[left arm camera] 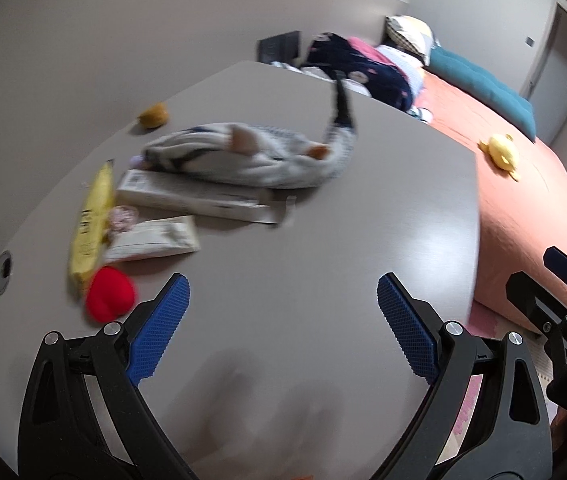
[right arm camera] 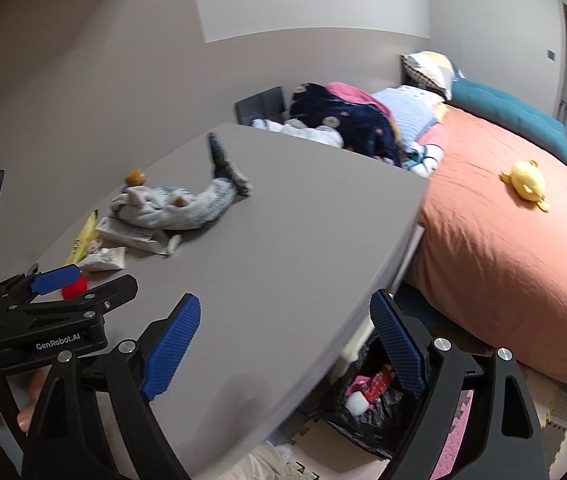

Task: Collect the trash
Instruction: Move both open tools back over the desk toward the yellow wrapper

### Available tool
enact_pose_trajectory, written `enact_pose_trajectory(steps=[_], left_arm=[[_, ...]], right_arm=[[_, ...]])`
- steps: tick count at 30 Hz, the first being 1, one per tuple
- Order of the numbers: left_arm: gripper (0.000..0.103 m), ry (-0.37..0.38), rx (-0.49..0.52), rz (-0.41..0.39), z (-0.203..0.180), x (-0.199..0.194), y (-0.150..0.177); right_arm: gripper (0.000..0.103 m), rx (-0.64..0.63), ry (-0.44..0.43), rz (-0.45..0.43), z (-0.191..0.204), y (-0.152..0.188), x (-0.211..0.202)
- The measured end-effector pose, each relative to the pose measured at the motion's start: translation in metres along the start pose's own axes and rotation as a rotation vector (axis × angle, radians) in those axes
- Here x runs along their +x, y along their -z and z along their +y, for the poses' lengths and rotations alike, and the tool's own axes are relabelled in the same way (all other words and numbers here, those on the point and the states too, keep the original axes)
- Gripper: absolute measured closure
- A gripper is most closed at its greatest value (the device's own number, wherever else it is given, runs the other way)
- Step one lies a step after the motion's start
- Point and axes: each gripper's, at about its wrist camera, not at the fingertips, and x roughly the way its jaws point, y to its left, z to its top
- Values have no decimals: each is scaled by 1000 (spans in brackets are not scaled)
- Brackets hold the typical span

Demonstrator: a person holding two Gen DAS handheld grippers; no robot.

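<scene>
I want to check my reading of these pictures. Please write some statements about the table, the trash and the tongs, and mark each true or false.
1. Both tongs are open and hold nothing: left tongs, right tongs. True.
2. The red object lies on the bed. False: it lies on the table.
3. The yellow plush toy lies on the bed. True.
4. The black trash bag stands on the table. False: it is on the floor beside it.

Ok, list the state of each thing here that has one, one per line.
Left claw: open, empty.
Right claw: open, empty.
Long box: lying flat, end flap open.
Yellow wrapper: lying flat on the table.
Trash bag: open, trash inside, on the floor beside the table.
Fish plush: lying on its side, partly on the box.
</scene>
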Motion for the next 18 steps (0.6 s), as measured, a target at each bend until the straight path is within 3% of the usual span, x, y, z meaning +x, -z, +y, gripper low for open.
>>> enact_pose_trajectory(steps=[18], left_arm=[[11,-90,-137,-3,108,-4,5]], right_arm=[[16,-118,-88,56,92,-10,43]])
